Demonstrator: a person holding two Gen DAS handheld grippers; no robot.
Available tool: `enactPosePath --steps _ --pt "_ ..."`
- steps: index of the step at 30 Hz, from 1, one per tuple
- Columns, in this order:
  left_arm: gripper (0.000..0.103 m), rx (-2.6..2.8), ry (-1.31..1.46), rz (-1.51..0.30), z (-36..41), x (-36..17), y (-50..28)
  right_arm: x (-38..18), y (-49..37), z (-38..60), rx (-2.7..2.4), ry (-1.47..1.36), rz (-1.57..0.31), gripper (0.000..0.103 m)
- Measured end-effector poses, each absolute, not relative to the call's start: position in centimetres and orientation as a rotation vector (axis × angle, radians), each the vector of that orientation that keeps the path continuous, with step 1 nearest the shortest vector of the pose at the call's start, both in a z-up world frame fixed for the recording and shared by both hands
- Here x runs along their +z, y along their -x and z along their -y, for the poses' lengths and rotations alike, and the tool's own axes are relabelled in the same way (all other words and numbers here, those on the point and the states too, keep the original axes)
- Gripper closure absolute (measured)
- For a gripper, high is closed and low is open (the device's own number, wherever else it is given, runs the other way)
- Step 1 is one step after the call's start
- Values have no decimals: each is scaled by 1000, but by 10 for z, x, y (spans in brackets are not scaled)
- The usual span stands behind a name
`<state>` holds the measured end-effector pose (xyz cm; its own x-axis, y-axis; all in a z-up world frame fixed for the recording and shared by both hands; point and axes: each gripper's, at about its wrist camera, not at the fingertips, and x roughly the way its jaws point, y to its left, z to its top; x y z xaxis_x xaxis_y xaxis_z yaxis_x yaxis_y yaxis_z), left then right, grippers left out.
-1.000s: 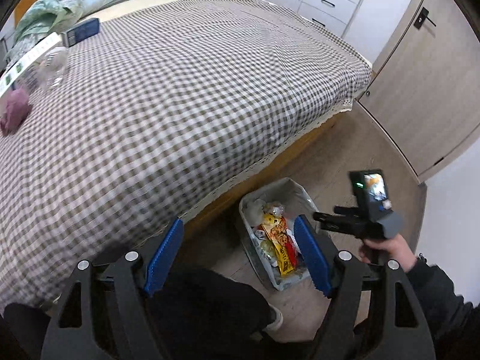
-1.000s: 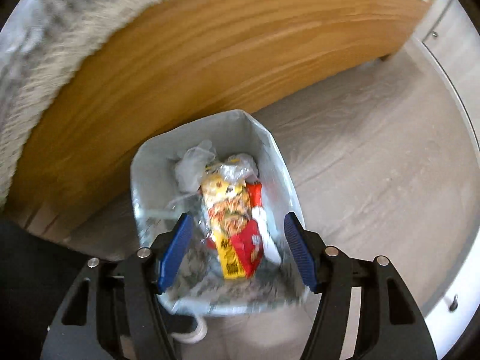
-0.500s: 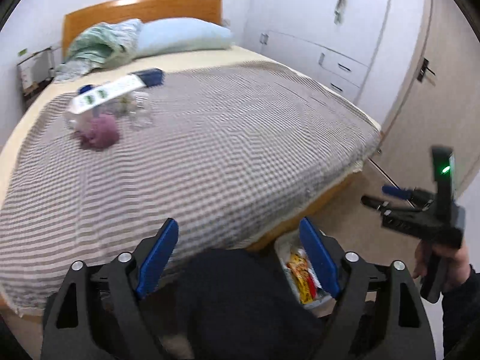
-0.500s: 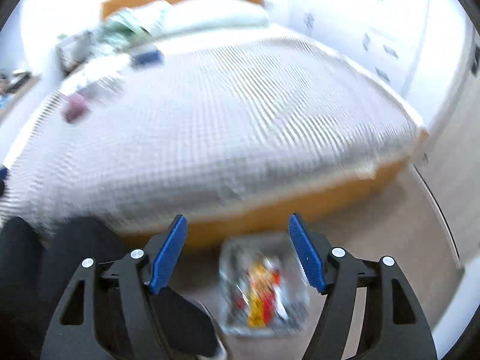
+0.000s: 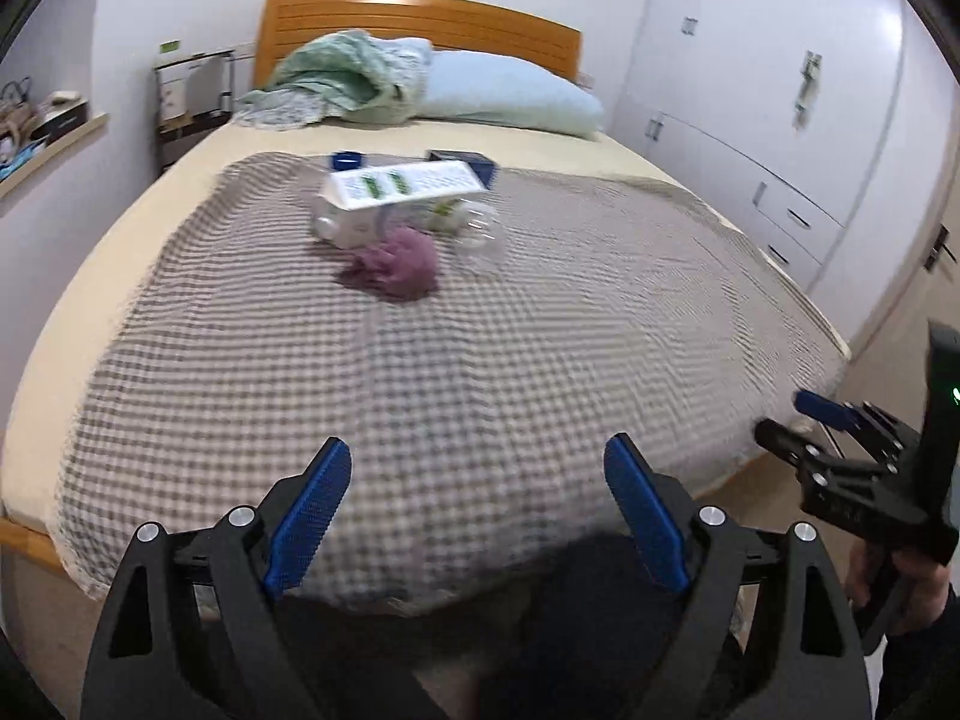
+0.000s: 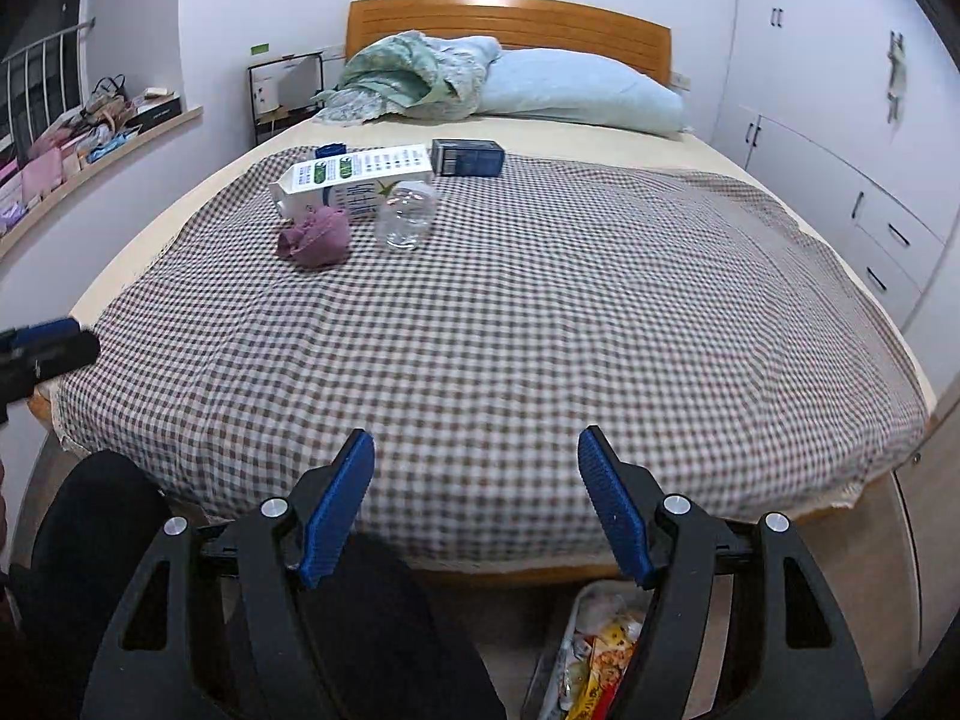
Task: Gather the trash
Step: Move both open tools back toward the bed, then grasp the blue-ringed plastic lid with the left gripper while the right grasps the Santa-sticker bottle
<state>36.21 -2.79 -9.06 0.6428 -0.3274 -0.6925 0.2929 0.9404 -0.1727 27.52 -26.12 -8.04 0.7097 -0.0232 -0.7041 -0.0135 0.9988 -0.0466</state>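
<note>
Left gripper point(image 5: 477, 516) and right gripper point(image 6: 477, 501) stood wide, empty, over checked bedspread point(image 6: 540, 324); carton point(image 6: 354, 183), bottle point(image 6: 408, 213) at eleven o'clock; bin point(image 6: 591, 654) half hidden.

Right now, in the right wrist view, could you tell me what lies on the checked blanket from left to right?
Purple cloth wad → clear plastic bottle → dark blue box. The white carton spans behind the first two, so I leave it out.
</note>
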Motion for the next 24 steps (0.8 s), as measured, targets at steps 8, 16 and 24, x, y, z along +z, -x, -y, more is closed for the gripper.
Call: enactPosePath --steps 8,16,24 --pt "19 -269 -34 -733 -11 -70 -499 -79 -335 262 -2 -12 -803 35" --pt "17 -298 -126 -769 -6 -65 -716 -78 -435 258 51 -90 -776 35" --pt "18 -294 -270 -879 40 -120 -853 -99 -502 236 133 -85 -772 35"
